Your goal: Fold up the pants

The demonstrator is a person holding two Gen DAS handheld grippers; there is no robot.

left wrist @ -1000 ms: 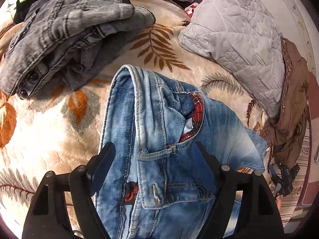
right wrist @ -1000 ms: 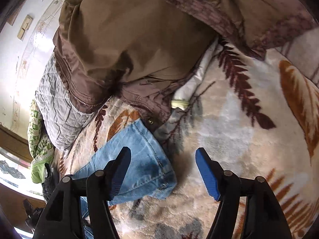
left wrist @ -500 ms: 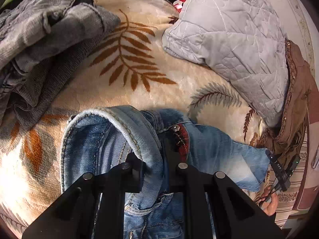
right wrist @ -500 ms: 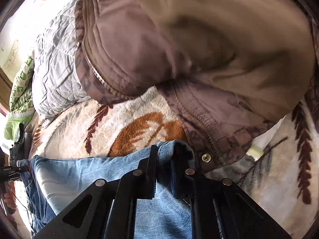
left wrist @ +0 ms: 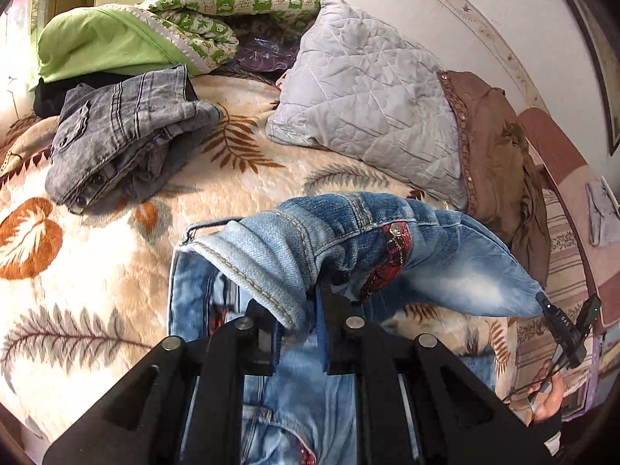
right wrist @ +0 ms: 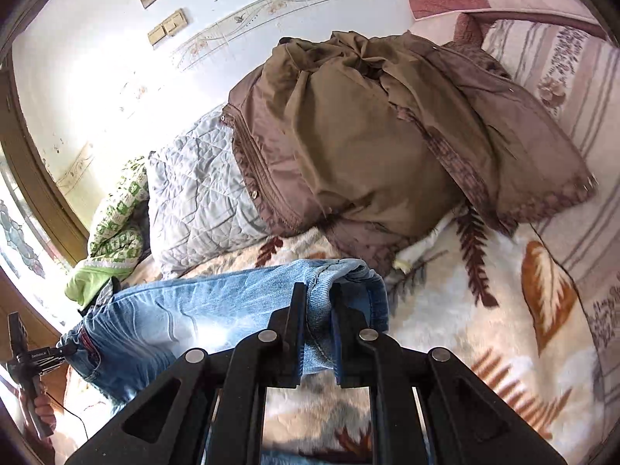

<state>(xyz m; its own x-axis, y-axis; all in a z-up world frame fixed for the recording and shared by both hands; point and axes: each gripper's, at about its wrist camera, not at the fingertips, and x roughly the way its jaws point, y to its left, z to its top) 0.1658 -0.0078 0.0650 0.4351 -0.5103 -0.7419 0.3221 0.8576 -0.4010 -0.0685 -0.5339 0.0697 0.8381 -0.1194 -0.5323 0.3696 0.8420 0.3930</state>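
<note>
At the bottom of the left wrist view the left gripper is clamped on the waistband of the jeans, which bunches up over its jaws at frame centre. In the right wrist view the right gripper pinches a leg hem at bottom centre, and the leg stretches off to the lower left. Both ends look raised off the blanket, so the step in hand seems to be the lift before a fold. The next move likely calls for carrying hem to waistband while keeping the cloth taut, then laying it flat on the bare patch of blanket ahead; slack denim could twist or sag.

Beyond the jeans, the fleecy cream blanket with rust leaf prints fills the middle of both views. Grey pants lie crumpled at the left of the left view, a quilted pillow at upper right, a brown jacket across the upper centre of the right view. Farthest, a green quilt sits top left against the pale wall
</note>
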